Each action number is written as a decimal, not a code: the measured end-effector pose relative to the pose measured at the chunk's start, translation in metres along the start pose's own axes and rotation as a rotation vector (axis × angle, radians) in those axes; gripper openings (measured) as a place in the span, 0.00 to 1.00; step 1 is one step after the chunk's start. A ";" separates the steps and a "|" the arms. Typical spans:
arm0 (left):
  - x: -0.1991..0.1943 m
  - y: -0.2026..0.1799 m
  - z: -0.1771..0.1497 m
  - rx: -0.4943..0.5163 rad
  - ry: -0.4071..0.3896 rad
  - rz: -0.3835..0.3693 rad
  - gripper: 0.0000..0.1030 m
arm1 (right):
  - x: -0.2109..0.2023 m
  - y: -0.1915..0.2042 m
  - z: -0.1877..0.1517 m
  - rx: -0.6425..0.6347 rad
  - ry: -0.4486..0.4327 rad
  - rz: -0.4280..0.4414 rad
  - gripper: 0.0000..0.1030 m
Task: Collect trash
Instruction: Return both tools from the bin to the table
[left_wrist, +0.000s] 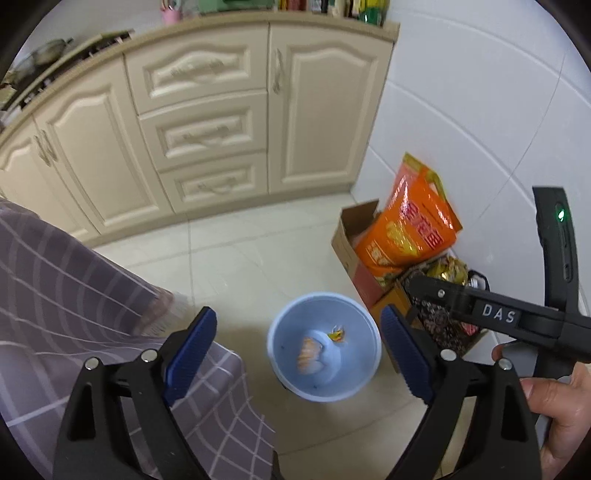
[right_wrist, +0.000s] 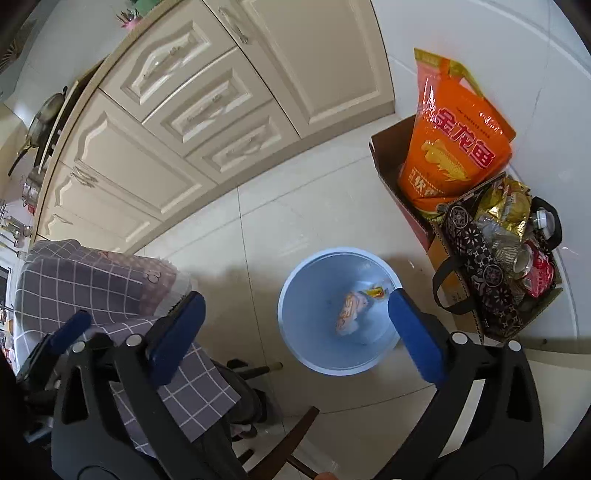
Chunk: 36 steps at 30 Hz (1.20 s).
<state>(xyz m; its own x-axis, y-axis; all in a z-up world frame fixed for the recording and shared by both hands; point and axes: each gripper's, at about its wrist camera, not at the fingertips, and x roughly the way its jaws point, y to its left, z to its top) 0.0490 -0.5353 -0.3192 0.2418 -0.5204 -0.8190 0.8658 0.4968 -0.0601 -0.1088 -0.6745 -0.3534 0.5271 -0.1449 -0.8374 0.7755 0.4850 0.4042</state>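
Note:
A light blue bin (left_wrist: 364, 363) stands on the tiled floor below both grippers; it also shows in the right wrist view (right_wrist: 295, 321). Inside lie an orange-and-white wrapper (left_wrist: 309, 355) (right_wrist: 351, 312) and a small yellow wrapper (left_wrist: 337, 334) (right_wrist: 375, 291). My left gripper (left_wrist: 297, 354) is open and empty above the bin. My right gripper (right_wrist: 295, 332) is open and empty above the bin too. The right gripper's black body (left_wrist: 517, 317) shows at the right of the left wrist view, held by a hand (left_wrist: 561, 410).
A table edge with a grey checked cloth (left_wrist: 74, 295) (right_wrist: 110, 288) is at the left. Cardboard boxes (right_wrist: 391, 173) with an orange bag (right_wrist: 454, 147) and a patterned tote of cans (right_wrist: 491, 266) stand by the white wall. Cream cabinets (left_wrist: 207, 122) stand behind.

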 end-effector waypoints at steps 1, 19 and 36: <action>-0.006 0.002 0.002 -0.001 -0.012 0.008 0.86 | -0.004 0.003 0.000 -0.001 -0.010 0.001 0.94; -0.172 0.043 0.010 -0.064 -0.308 0.077 0.86 | -0.135 0.126 -0.005 -0.207 -0.373 0.120 0.94; -0.330 0.141 -0.040 -0.237 -0.520 0.327 0.92 | -0.202 0.308 -0.072 -0.487 -0.442 0.437 0.94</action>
<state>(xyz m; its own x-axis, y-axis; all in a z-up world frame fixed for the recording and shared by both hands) 0.0739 -0.2656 -0.0806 0.7079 -0.5545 -0.4375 0.6059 0.7950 -0.0272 -0.0017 -0.4339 -0.0860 0.9175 -0.1341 -0.3745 0.2807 0.8853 0.3708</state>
